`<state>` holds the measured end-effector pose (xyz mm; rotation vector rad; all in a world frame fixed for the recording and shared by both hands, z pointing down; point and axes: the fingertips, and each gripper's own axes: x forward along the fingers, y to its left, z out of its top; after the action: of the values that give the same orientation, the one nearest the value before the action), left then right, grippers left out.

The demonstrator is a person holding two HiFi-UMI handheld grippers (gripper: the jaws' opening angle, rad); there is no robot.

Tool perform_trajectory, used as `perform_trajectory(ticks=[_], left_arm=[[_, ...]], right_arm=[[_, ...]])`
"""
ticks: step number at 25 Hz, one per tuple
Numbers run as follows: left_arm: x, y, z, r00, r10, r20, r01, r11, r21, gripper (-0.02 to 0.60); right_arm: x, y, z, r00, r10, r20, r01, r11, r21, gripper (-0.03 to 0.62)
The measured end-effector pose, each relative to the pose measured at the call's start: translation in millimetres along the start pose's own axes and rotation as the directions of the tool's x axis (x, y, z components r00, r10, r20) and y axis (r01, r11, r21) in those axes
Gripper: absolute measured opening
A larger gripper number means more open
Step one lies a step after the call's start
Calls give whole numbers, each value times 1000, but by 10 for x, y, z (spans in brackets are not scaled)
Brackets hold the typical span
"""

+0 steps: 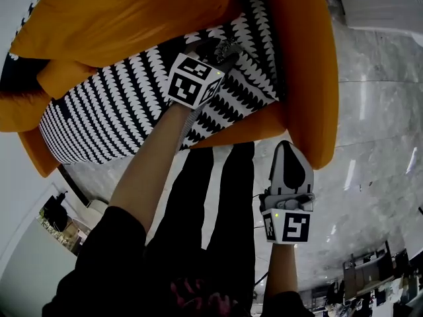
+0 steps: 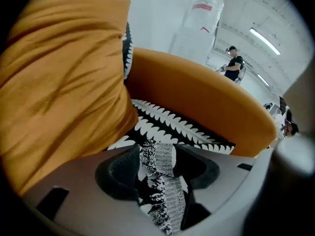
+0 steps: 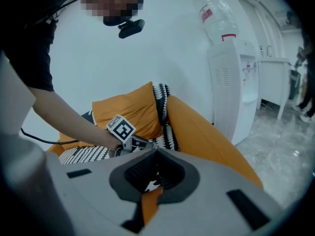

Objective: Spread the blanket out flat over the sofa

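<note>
Blanket [image 1: 119,111], black-and-white patterned, lies across the seat of the orange sofa [image 1: 310,78] and runs up into the gap between the back cushion [image 1: 119,18] and the curved arm

Left claw [image 2: 157,166]: spread wide, down on the seat near the back; a rucked fold of blanket stands between the pads with dark gaps on either side, so not pinched

Right claw [image 3: 156,173]: pads look pressed together with nothing in them; in the head view it hangs off the sofa's front edge, over the marble floor [image 1: 370,144], pointing toward the seat

Progress, judged: seat largely covered and fairly smooth on the left half. Cloth is bunched where the left claw sits. Arm, front edge and cushion show bare orange. Remaining: flatten that fold and draw the edges out; roughly past halfway
</note>
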<state>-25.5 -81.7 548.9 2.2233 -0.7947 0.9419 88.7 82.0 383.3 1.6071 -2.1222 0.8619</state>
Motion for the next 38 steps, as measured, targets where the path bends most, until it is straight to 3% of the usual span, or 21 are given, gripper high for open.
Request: perform_trajectory(ticks=[5, 11, 15, 16, 32, 38], left_arm=[[99, 127, -135, 999, -7, -48, 6, 1000, -16, 213], [63, 151, -196, 997, 18, -72, -14, 999, 48, 210], [50, 9, -157, 997, 1, -77, 6, 996, 87, 46], [46, -48, -125, 997, -2, -74, 9, 995, 101, 35], [-235, -226, -43, 1000, -24, 14, 22, 994, 107, 28], [-303, -441, -25, 998, -41, 44, 36, 993, 113, 26]], right_arm=[[62, 180, -36, 1000, 23, -14, -23, 1000, -12, 20], [48, 230, -94, 1000, 22, -13, -22, 1000, -4, 20], [-12, 158, -97, 1000, 18, -19, -18, 1000, 0, 20], [-42, 124, -75, 1000, 16, -18, -16, 1000, -1, 20], [-158, 202, -82, 999, -32, 34, 32, 999, 19, 20], [-278, 138, -186, 995, -75, 61, 70, 994, 85, 20]])
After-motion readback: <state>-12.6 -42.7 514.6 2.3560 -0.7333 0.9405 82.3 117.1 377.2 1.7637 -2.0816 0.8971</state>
